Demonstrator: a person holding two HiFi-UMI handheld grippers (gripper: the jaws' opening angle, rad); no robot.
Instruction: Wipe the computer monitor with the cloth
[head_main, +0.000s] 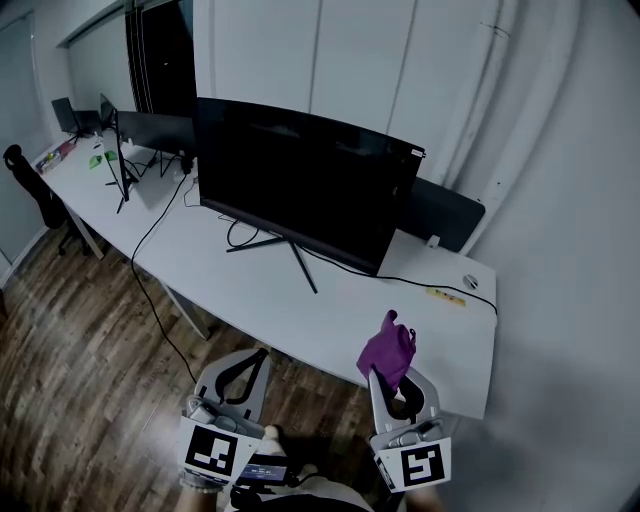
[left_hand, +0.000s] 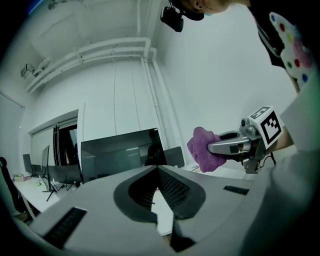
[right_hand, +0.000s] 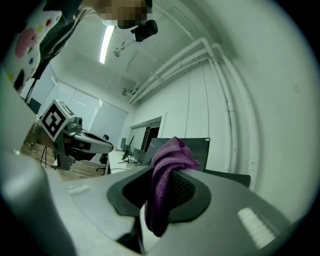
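Large black flat-screen monitor (head_main: 300, 180) centre on long white desk (head_main: 330, 310) | smaller dark monitors (head_main: 150, 130) behind it, far left | purple knitted cloth (head_main: 387, 347) in right gripper (head_main: 397, 385) over desk's near edge | left gripper (head_main: 240, 372) to its left, above dark wood-plank floor (head_main: 80, 340)

Wide black monitor (head_main: 300, 185), screen dark and blank. Stands upright on thin splayed legs on the white counter (head_main: 330, 320), screen turned toward the near edge. Purple cloth (head_main: 387, 348), knit-textured and bunched into a wad. Sits pinched between the closed jaws of the right gripper (head_main: 398, 378), top sticking up past the jaw tips, lower end hanging down inside them. Hangs in front of the monitor, well apart from it.
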